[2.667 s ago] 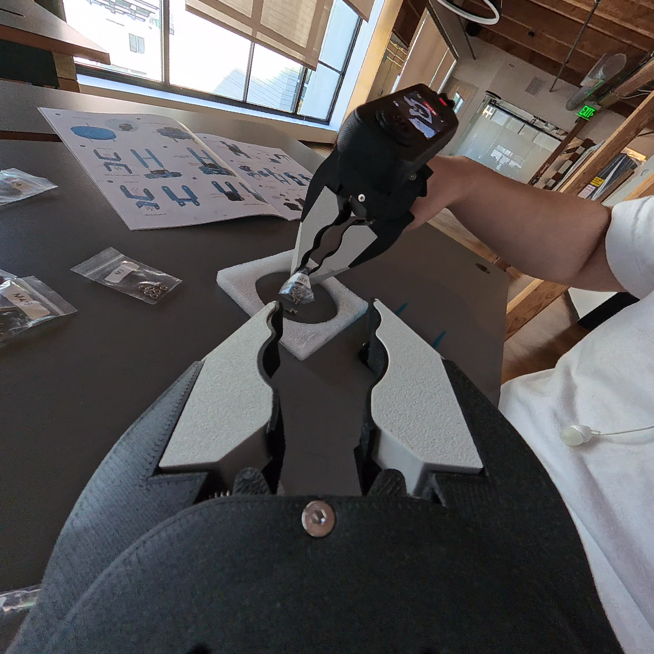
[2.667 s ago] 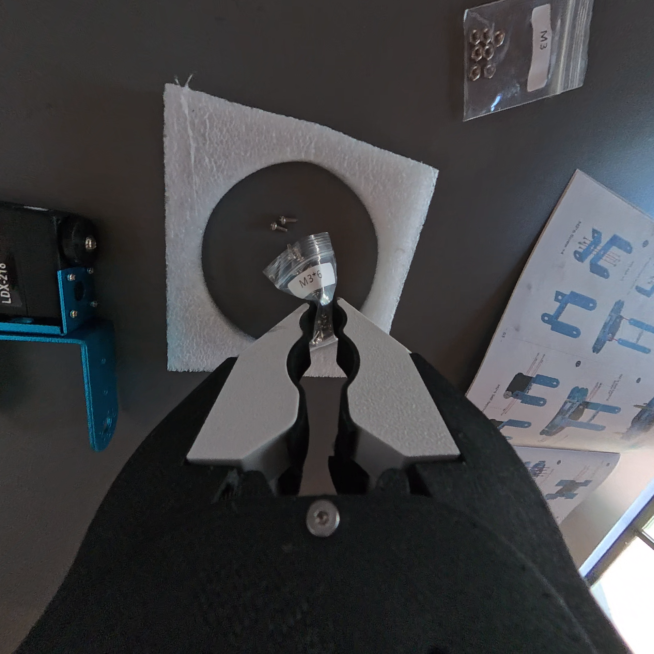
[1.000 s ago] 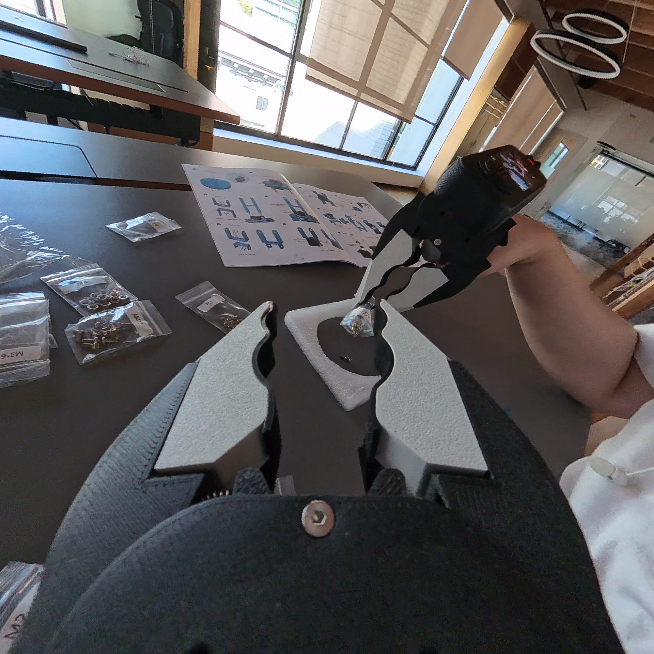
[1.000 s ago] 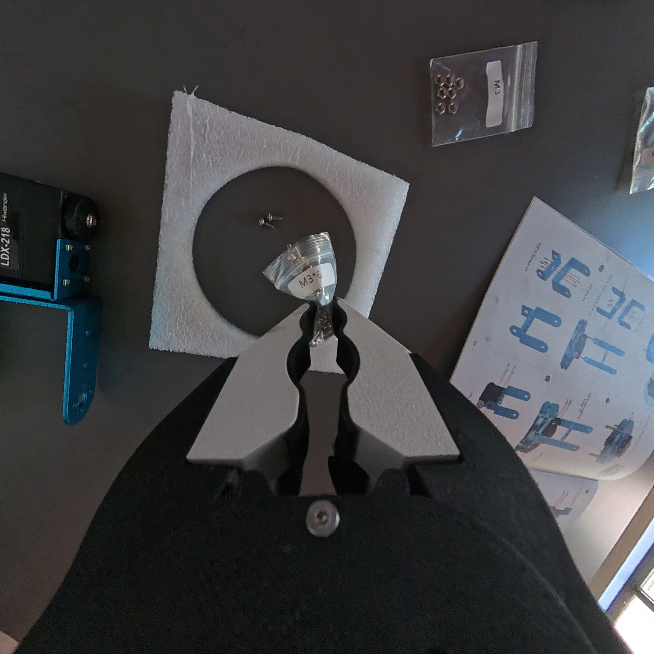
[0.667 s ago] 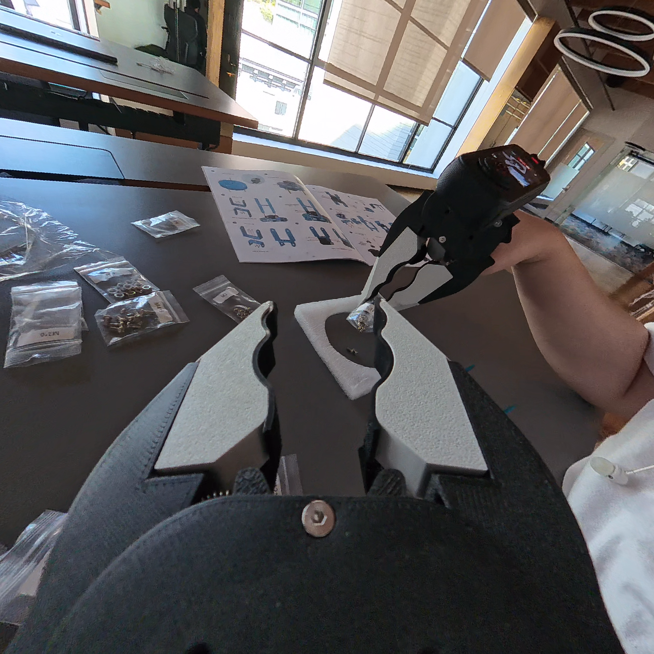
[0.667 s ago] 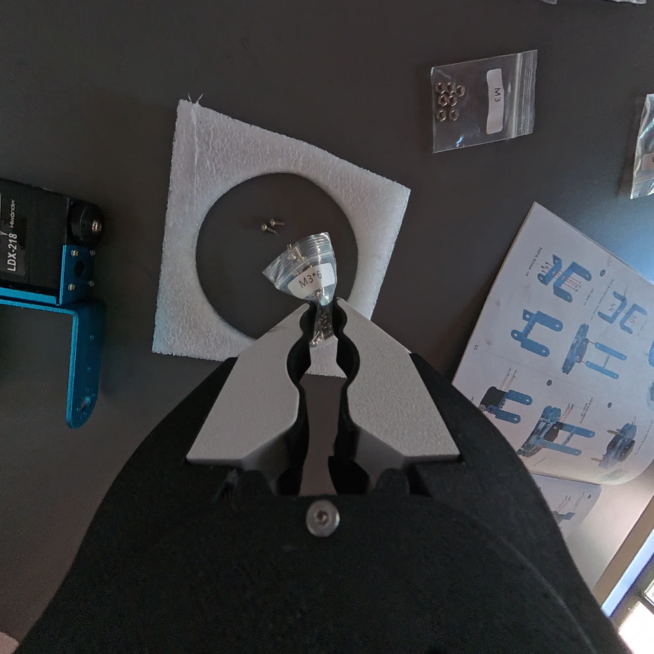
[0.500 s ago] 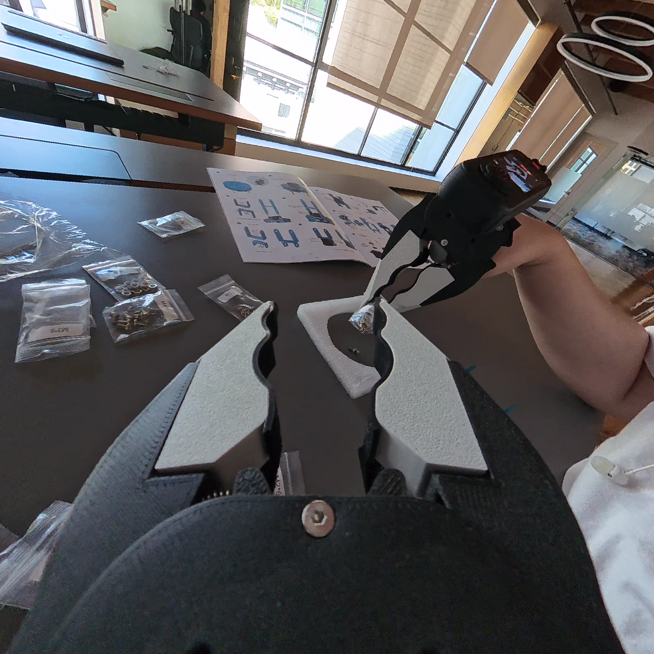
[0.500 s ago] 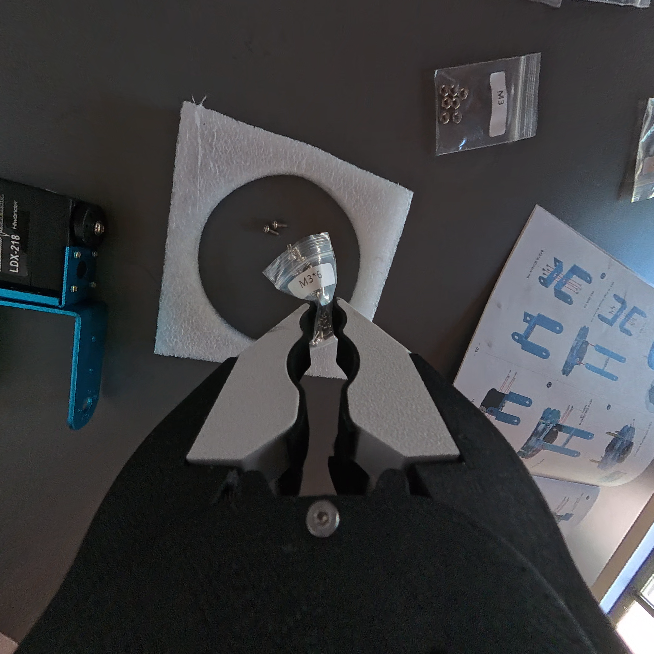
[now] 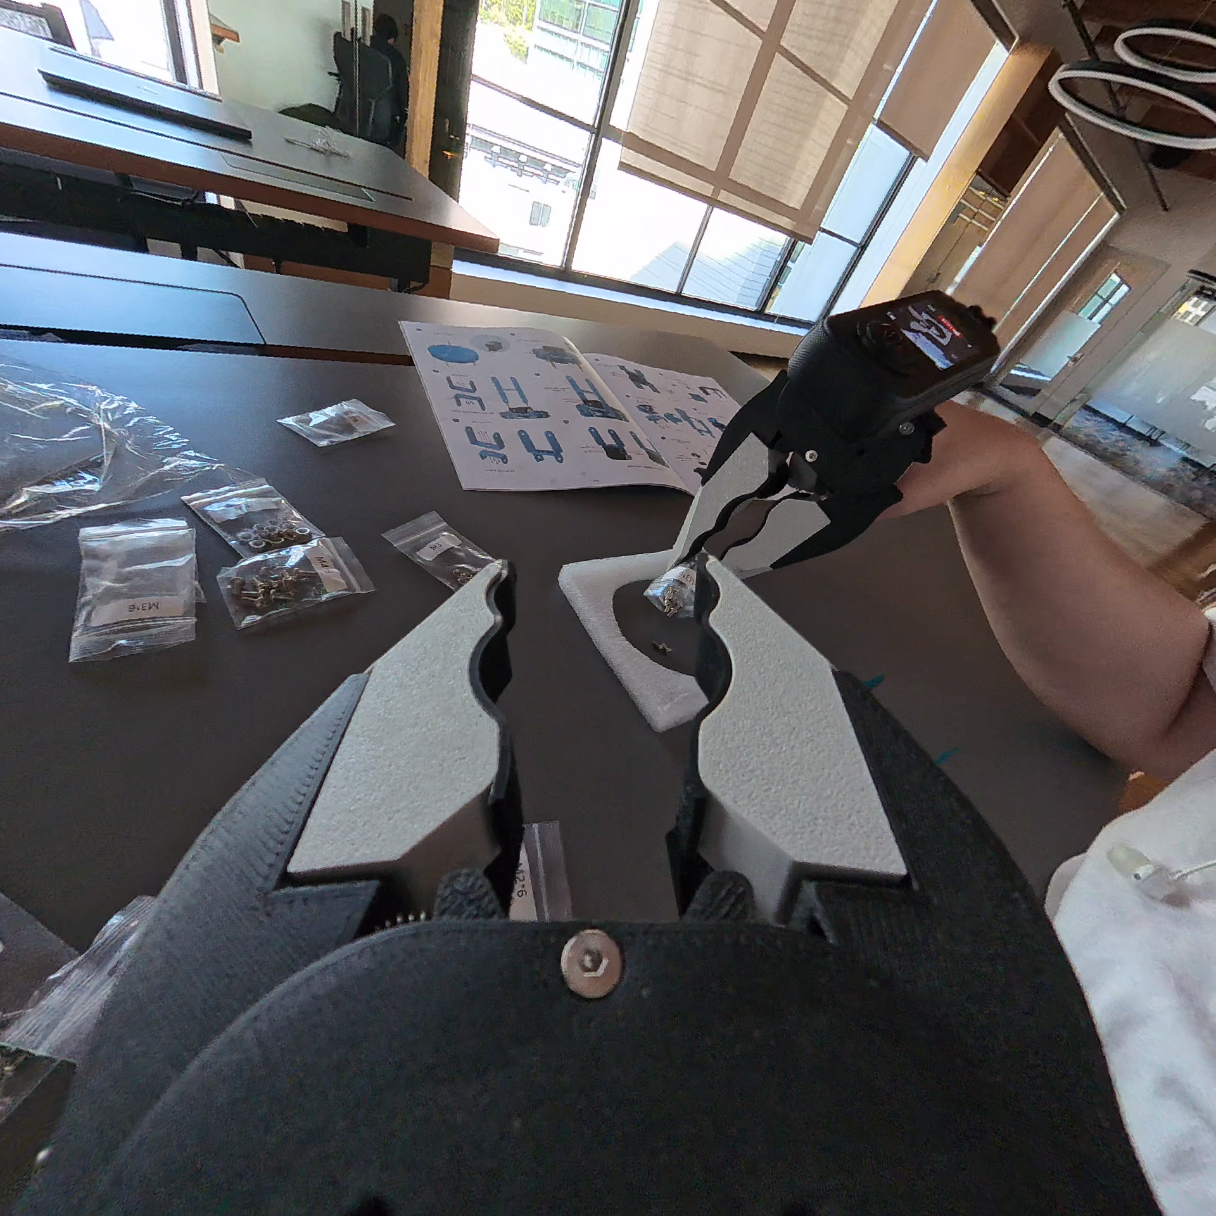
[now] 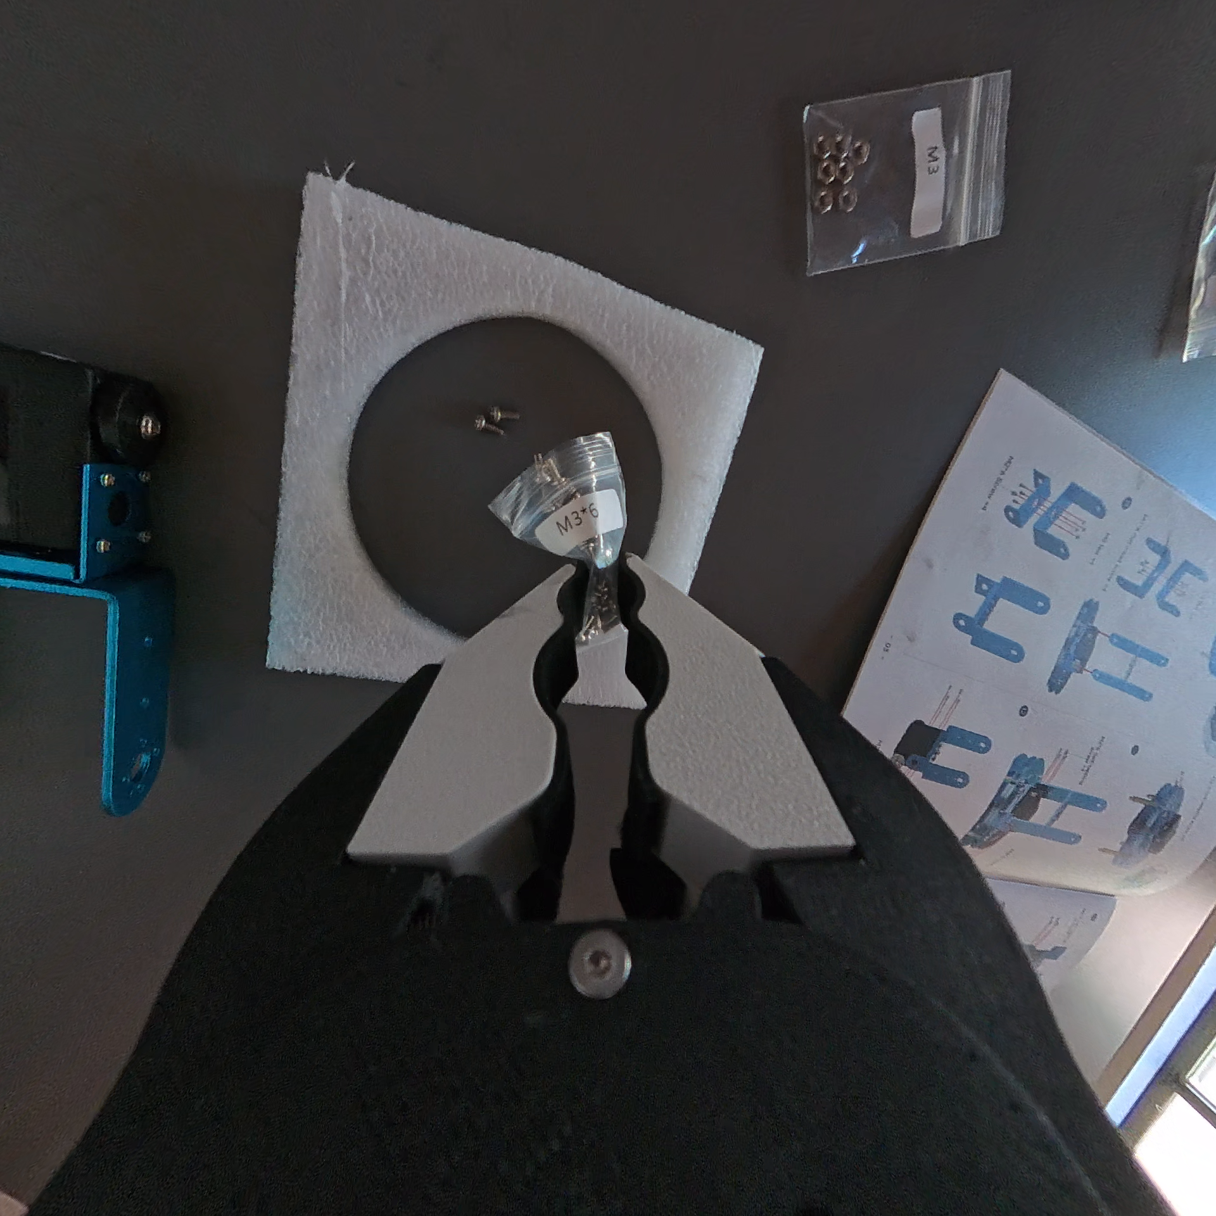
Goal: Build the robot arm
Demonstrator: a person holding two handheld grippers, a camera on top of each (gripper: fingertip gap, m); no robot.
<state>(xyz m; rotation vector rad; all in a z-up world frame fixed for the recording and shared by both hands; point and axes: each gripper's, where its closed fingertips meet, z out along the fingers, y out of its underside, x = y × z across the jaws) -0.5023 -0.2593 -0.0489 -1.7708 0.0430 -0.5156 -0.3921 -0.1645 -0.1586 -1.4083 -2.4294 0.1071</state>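
Right gripper (image 10: 599, 579) pinches a small screw bag (image 10: 571, 500) above the foam ring (image 10: 408, 276); left gripper (image 9: 605, 579) gapes wide, empty.

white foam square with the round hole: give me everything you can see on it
The foam square is a thin white sheet, soft and pebbly-looking, with rough edges and a stray fibre at one corner. It lies flat on the dark table. A large round hole in its middle shows bare tabletop, where two small loose screws lie. The right gripper, jaws shut on a small clear bag of screws, hangs over the hole. Whether the bag touches the foam is unclear.
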